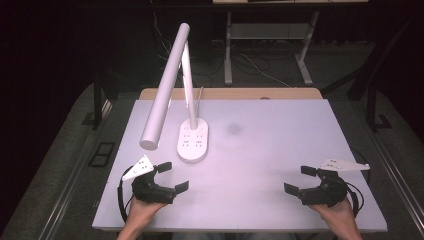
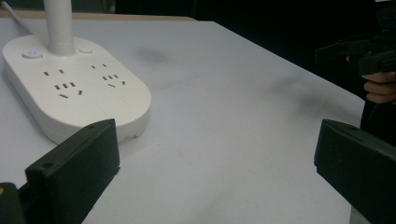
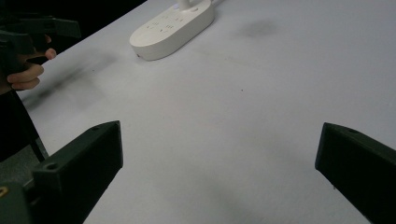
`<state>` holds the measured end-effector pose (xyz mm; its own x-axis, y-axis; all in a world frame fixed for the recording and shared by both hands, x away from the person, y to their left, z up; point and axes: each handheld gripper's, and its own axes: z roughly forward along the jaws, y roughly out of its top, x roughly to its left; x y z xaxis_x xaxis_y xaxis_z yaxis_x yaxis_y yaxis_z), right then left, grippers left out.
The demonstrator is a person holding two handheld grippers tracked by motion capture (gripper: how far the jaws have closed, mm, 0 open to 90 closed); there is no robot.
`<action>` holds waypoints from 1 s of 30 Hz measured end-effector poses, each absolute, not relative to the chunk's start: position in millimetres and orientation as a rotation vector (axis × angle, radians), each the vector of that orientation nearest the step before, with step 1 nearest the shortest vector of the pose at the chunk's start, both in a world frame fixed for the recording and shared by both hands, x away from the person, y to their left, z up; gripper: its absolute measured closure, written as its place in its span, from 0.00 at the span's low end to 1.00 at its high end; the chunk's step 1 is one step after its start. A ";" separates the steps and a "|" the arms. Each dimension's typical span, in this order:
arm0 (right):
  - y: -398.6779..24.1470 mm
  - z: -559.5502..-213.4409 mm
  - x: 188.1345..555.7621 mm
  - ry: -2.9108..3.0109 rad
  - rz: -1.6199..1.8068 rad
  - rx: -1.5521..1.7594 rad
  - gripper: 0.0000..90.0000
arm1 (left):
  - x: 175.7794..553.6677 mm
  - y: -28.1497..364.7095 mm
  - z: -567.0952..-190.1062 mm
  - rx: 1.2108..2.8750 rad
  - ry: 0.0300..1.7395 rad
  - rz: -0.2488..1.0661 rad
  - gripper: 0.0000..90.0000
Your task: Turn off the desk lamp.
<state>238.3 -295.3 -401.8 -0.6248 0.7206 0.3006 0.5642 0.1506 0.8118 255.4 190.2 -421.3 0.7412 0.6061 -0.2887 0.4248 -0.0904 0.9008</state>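
Observation:
A white desk lamp (image 1: pixel 167 80) rises from an oval base with sockets (image 1: pixel 193 139) at the table's middle left; the base also lies in the left gripper view (image 2: pixel 70 88) and the right gripper view (image 3: pixel 173 28). Its long tube head leans forward and to the left. My left gripper (image 1: pixel 172 176) rests open near the front left edge, just in front of the base, jaws wide apart with nothing between them. My right gripper (image 1: pixel 300 180) sits open near the front right, also holding nothing.
The white table top (image 1: pixel 260 150) has a faint dark smudge (image 1: pixel 233 129) right of the lamp base. A wooden strip (image 1: pixel 230 93) runs along the far edge. Beyond stand a desk frame's legs (image 1: pixel 228 50) and cables on the floor.

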 end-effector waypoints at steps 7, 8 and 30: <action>-293.4 -395.2 239.6 2.259 1.465 1.275 0.01 | 255.1 190.6 -421.6 1.718 0.826 0.182 0.00; -293.3 -394.7 240.6 2.258 1.468 1.266 0.01 | 255.4 190.7 -421.7 1.718 0.827 0.181 0.00; -270.7 -369.3 264.9 2.342 1.424 1.165 0.01 | 255.4 192.3 -421.9 1.714 0.833 0.185 0.00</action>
